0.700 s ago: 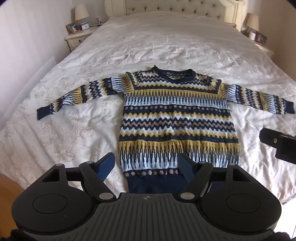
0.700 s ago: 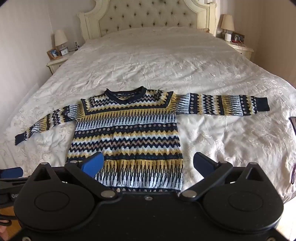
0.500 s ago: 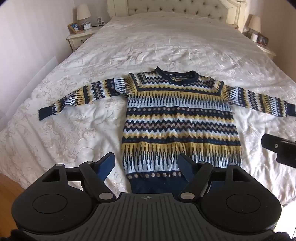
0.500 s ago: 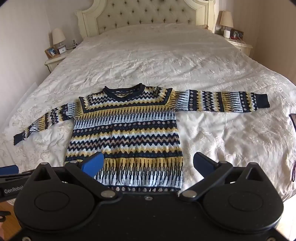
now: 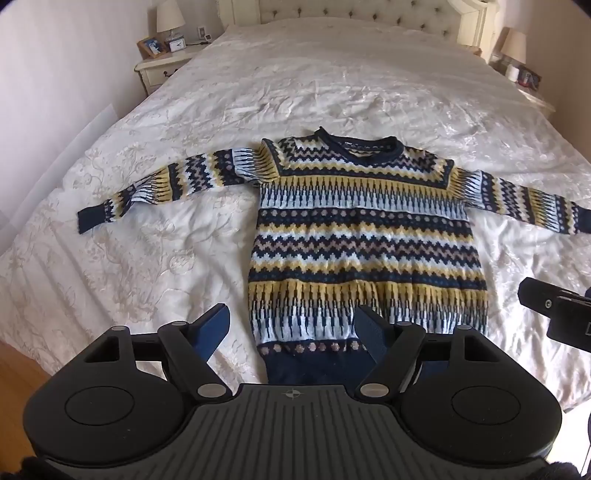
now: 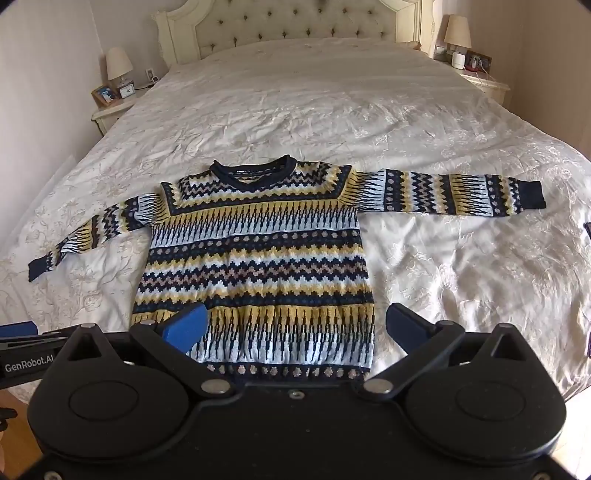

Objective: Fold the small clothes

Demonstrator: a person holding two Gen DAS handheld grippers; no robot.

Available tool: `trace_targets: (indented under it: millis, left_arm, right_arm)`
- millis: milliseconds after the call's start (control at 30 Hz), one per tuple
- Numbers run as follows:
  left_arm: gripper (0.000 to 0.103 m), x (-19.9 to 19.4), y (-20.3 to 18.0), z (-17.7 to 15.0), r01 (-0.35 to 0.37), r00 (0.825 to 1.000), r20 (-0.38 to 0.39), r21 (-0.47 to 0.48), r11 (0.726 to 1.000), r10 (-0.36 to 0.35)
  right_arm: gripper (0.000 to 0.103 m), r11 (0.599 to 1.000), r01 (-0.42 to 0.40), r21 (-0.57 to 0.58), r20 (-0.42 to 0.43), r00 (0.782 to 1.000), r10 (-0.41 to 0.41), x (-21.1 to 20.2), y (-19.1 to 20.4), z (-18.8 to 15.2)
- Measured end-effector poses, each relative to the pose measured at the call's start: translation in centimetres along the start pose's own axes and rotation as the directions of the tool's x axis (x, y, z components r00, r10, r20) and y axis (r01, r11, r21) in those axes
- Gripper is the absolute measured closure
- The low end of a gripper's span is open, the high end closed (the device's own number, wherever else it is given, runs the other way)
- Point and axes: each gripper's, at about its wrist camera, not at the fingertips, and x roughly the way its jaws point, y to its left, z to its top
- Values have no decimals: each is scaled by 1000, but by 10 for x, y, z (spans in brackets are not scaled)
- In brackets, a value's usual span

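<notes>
A small knitted sweater (image 5: 364, 236) in navy, yellow and pale blue zigzag bands lies flat, front up, on the bed, both sleeves spread out sideways. It also shows in the right wrist view (image 6: 258, 258). My left gripper (image 5: 293, 332) is open and empty, above the sweater's lower left hem. My right gripper (image 6: 295, 326) is open and empty, above the lower right hem. The right gripper's body shows at the right edge of the left wrist view (image 5: 557, 314). The hem's lowest part is hidden behind the gripper bodies.
The bed (image 6: 443, 147) has a cream embroidered cover and a tufted headboard (image 6: 295, 33). Nightstands with lamps stand on both sides of the head end (image 6: 110, 107) (image 6: 476, 79). Wooden floor shows at the bed's near left corner (image 5: 14, 373).
Both grippers have moved forward and lower over the bed, so the sweater sits a little lower and nearer in both views. The sweater has not moved. Both grippers stay open.
</notes>
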Motion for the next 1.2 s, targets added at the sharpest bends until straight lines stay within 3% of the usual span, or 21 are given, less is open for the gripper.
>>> trace_targets:
  millis: [1200]
  left_arm:
    - [29, 8, 11, -9, -11, 999, -44, -4, 1000, 11]
  right_arm:
    - [1, 999, 3, -53, -74, 997, -6, 10, 7, -13]
